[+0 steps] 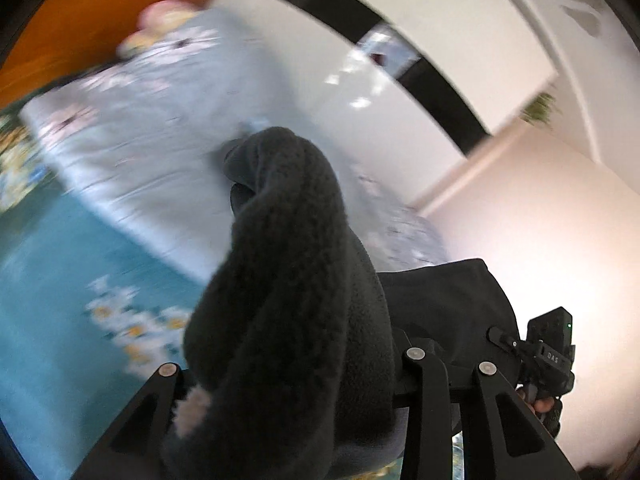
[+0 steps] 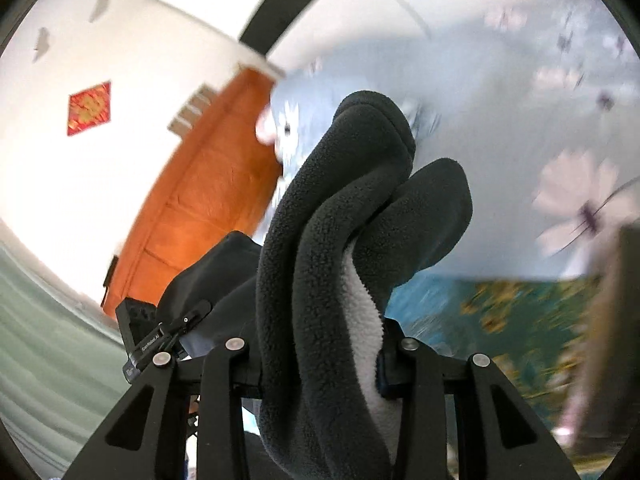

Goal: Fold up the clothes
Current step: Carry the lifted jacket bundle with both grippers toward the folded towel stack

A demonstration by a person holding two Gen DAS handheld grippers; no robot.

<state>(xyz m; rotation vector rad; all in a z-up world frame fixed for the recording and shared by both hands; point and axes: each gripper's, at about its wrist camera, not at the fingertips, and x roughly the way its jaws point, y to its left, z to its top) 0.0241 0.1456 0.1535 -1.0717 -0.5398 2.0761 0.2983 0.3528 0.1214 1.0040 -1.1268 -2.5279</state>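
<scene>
A dark grey fleece garment (image 1: 288, 280) is bunched up between the fingers of my left gripper (image 1: 292, 364), which is shut on it and holds it up above the bed. My right gripper (image 2: 320, 344) is shut on another part of the same fleece (image 2: 332, 248), whose white lining (image 2: 364, 320) shows. The fleece hides the fingertips in both views. The right gripper shows at the lower right of the left wrist view (image 1: 548, 352), and the left gripper at the lower left of the right wrist view (image 2: 156, 340). Dark fabric hangs between them.
A bed lies below with a pale floral quilt (image 1: 152, 128) and a teal floral sheet (image 1: 60, 280). An orange headboard (image 2: 208, 200) stands by a white wall with a red square decoration (image 2: 89, 108). The background is motion-blurred.
</scene>
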